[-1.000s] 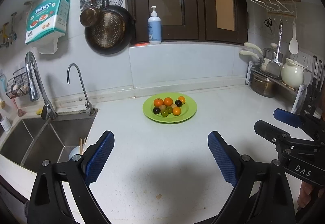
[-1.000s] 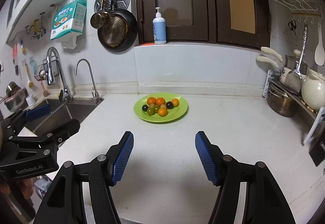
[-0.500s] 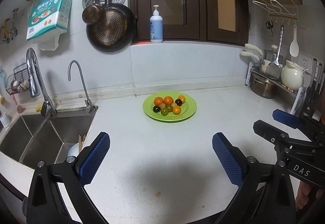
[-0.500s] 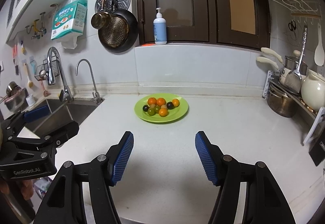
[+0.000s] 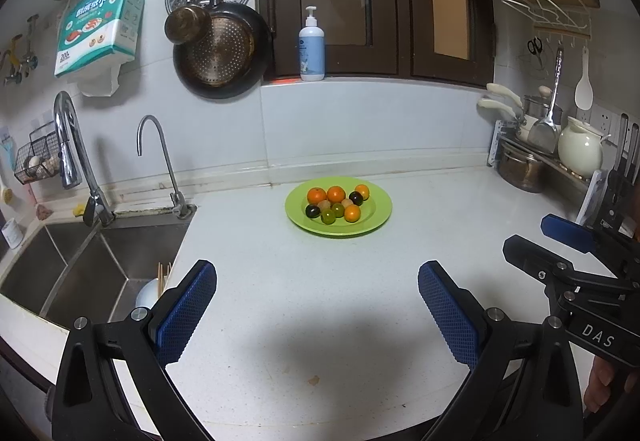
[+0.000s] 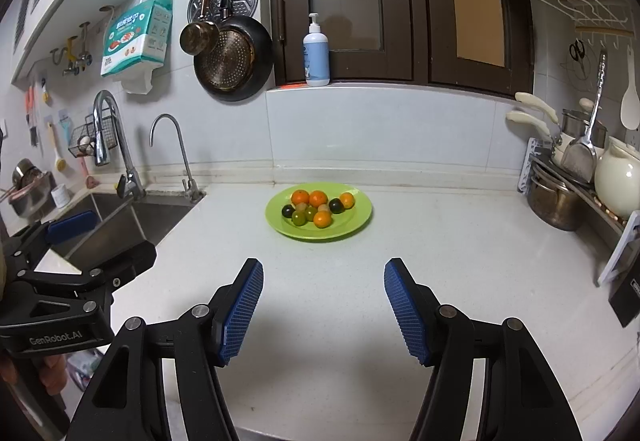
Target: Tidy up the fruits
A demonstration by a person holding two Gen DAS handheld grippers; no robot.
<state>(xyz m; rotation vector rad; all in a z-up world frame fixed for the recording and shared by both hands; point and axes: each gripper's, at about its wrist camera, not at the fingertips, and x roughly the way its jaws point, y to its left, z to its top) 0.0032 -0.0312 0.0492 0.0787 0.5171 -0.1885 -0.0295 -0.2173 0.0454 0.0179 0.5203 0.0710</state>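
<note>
Green plate (image 5: 376, 219) set on the white worktop (image 5: 320, 301) toward the back wall, well ahead of both claws. Heaped on the plate: small fruits (image 5: 335, 203), touching one another in a loose cluster — four orange ones, two near-black, two green, a few pale tan ones in between. Same plate (image 6: 356, 225) and fruits (image 6: 316, 209) seen in the right wrist view, again well beyond the fingertips. Left claw (image 5: 316, 305) spread wide over bare worktop, blue ribbed pads (image 5: 186, 315) far apart, nothing between them; jaws just been opening within the last second. Right claw (image 6: 323, 307) also apart, at a narrower gap, empty, hanging over bare worktop (image 6: 460, 261). Right claw (image 5: 560, 241) also visible at the right edge of the left wrist view, fingertips of a person's hand (image 5: 602, 387) showing beneath its black body. Left claw (image 6: 86, 239) likewise visible at the left edge of the right wrist view, over the near corner of the sink (image 6: 116, 223). Sink (image 5: 80, 273) to the left of the plate, two taps (image 5: 76, 161) behind it. Hung on the wall above: a dark pan (image 5: 224, 51). White pump bottle (image 5: 311, 47) upright on the ledge behind the plate. Rack of pots (image 5: 532, 157) at the far right of the worktop.
</note>
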